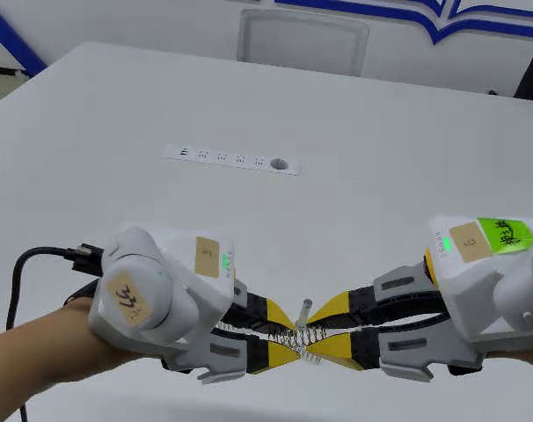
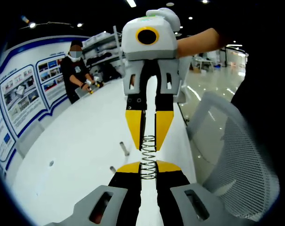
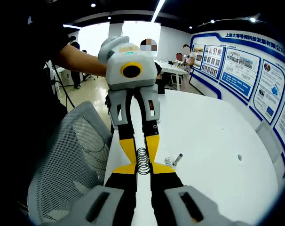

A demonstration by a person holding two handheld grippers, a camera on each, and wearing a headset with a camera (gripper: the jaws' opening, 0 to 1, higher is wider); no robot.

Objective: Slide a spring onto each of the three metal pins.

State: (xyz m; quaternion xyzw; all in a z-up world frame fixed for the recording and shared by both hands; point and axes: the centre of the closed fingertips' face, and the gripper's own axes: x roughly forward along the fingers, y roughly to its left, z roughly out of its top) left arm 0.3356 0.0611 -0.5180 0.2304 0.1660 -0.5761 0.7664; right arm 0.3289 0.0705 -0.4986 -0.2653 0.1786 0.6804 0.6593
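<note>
**Spring gripped at both ends above the bench**

The spring (image 1: 301,337) is held level between the two tools, just above the white bench (image 1: 381,202). One end is pinched by the left hand-held gripper (image 1: 293,338), whose yellow jaws are drawn narrow around it; the other end is taken by the right hand-held gripper (image 1: 310,338), its jaws likewise closed down on the coils. The two sets of jaw tips are brought almost nose to nose, with only a short run of spring bared between them.

A pin (image 1: 304,309) is seen standing upright on the bench just behind the spring, apart from it. In the right gripper view a second spring (image 3: 168,161) is seen just beside that pin; whether it is threaded on another pin cannot be told. In the left gripper view a further pin stub (image 2: 113,168) is seen near the first.

A power strip (image 1: 231,160) is laid flat well beyond the tools, and a chair (image 1: 302,40) is set at the far edge.
</note>
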